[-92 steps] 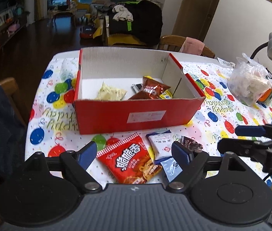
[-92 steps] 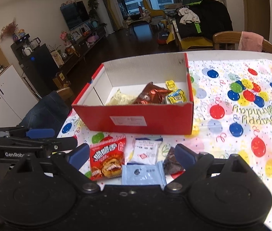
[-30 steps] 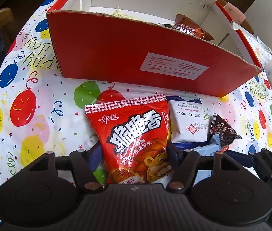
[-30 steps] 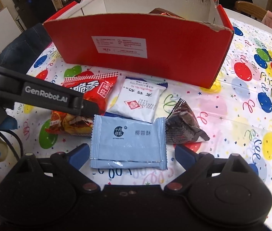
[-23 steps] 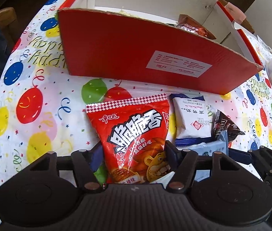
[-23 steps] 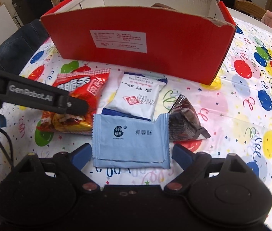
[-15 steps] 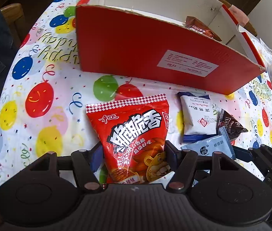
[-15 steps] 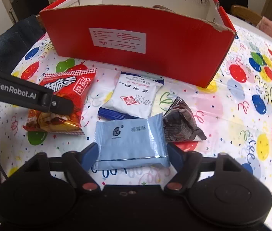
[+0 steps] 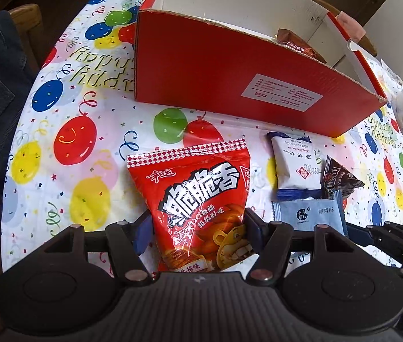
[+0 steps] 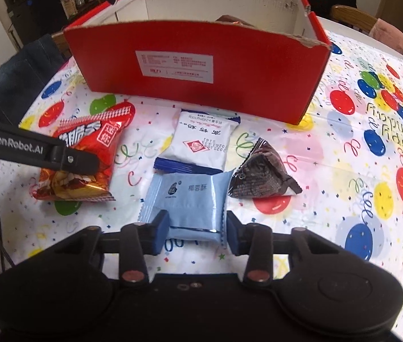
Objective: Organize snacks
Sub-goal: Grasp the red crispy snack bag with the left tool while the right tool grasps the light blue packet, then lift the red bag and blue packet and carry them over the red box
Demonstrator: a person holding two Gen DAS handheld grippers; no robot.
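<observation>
Your right claw (image 10: 197, 230) has just been closing its jaws on the light blue packet (image 10: 190, 199), which is now bowing upward between the pads, where a second ago it was lying flat. Your left claw (image 9: 197, 228), gripping the red snack bag (image 9: 201, 202), is carrying it away from the white packet (image 9: 294, 168), toward the bench's left edge.

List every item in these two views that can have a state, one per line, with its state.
Red cardboard box: open-topped, upright, holds snacks.
Red crinkly snack bag: sealed, clamped by left tongs.
Pale blue flat packet: sealed, between right tongs, which have just been closing and touch its buckled sides.
White packet: sealed, flat.
Dark pyramid packet: sealed, on the table.
</observation>
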